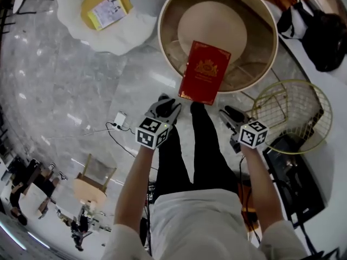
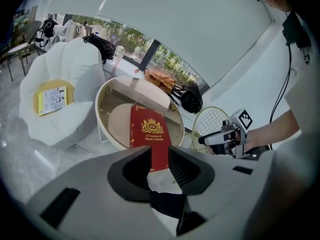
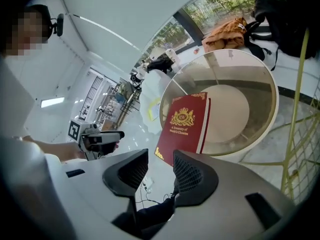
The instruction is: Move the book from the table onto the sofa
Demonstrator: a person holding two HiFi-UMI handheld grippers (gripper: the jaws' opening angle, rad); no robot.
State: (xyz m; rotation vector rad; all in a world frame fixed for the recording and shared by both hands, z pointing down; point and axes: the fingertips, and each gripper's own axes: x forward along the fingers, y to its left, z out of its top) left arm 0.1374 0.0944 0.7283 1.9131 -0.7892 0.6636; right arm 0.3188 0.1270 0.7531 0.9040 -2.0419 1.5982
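Just ahead of the left tongs (image 1: 164,106) and right tongs (image 1: 230,114), both open and empty, a book (image 1: 205,72) overhangs the tabletop (image 1: 255,37). Pinching its jutting near edge squarely should work best.

I hold my left forearm (image 1: 132,186) and right forearm (image 1: 261,180) stretched forward side by side, with the left gripper (image 1: 166,104) and right gripper (image 1: 230,112) about level with each other, both tipped downward, jaws slightly parted and nothing between the pads.
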